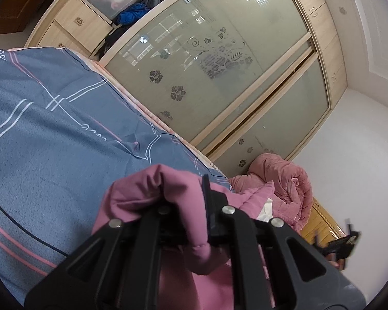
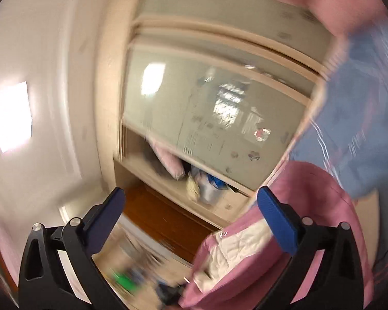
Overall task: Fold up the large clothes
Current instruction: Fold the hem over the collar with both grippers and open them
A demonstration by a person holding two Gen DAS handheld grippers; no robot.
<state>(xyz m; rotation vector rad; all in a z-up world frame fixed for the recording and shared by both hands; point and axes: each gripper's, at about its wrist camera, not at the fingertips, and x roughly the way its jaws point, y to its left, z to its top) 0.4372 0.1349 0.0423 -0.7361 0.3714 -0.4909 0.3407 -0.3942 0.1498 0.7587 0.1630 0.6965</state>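
A large pink padded garment (image 1: 139,193) lies bunched at the edge of the bed. My left gripper (image 1: 191,204) is shut on a fold of it, and the cloth bulges over and hides one finger. The right wrist view is blurred. In it my right gripper (image 2: 191,196) stands wide open with nothing between its blue pads (image 2: 276,219). The same pink garment (image 2: 315,193), showing its white lining (image 2: 235,248), hangs just behind the right-hand finger; I cannot tell whether they touch.
The bed carries a blue-grey sheet (image 1: 51,129) with white and pink lines. A wardrobe with frosted sliding doors (image 1: 207,64) stands beside it, with drawers (image 1: 80,23) and piled clothes on an open shelf. A rolled pink quilt (image 1: 284,186) sits at the bed's far end.
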